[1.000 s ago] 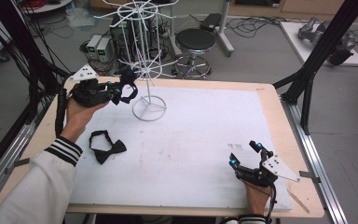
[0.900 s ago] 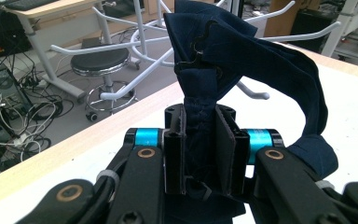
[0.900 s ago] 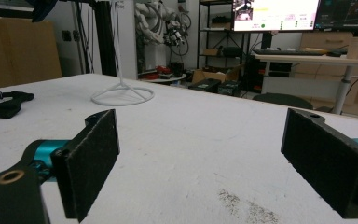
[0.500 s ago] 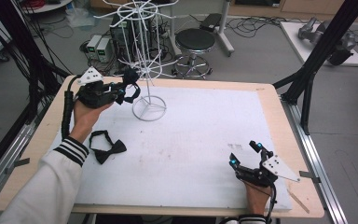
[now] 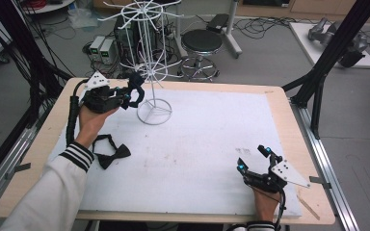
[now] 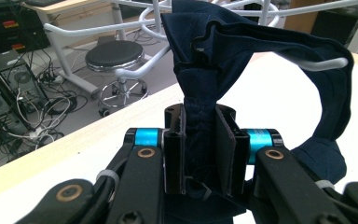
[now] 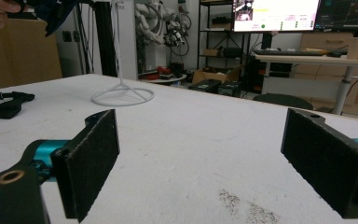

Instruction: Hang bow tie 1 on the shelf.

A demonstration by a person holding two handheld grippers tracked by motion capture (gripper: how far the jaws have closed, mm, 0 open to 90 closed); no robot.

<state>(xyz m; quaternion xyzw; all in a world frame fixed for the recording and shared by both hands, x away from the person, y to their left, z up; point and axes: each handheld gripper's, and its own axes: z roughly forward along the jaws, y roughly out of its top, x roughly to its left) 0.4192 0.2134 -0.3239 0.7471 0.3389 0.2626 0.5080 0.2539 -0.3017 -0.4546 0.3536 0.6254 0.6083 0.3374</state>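
Right now the left gripper [image 6: 200, 154] is clenched on the knot of a dark blue bow tie [image 6: 205, 74], the cloth squeezed flat between its two pads and standing up from them. From that pinch the tie's neck strap runs up and away to the far side, then curves back down beside the gripper, forming a loop whose long axis lies roughly along the direction the jaws point. Through the top of that loop passes one white prong [image 6: 317, 63] of the wire rack [image 5: 147, 57]; the strap looks draped over it, though whether the weight already rests there I cannot tell. In the high view this gripper [image 5: 127, 95] sits just beside the rack's thin post, at the height of a lower ring of prongs. The coming move seems to turn on that one relation: strap over prong, prong just beyond the fingertips, so letting go should leave the tie hanging.

Farther from this gripper, down on the white mat toward the person's sleeve, a second bow tie [image 5: 110, 153] lies flat, and the left hand is much the nearer to it.

Well apart at the opposite near corner, the right gripper [image 5: 255, 159] rests on the table with its jaws spread wide, holding nothing; its own view looks across bare mat toward the rack's round base [image 7: 122, 96].
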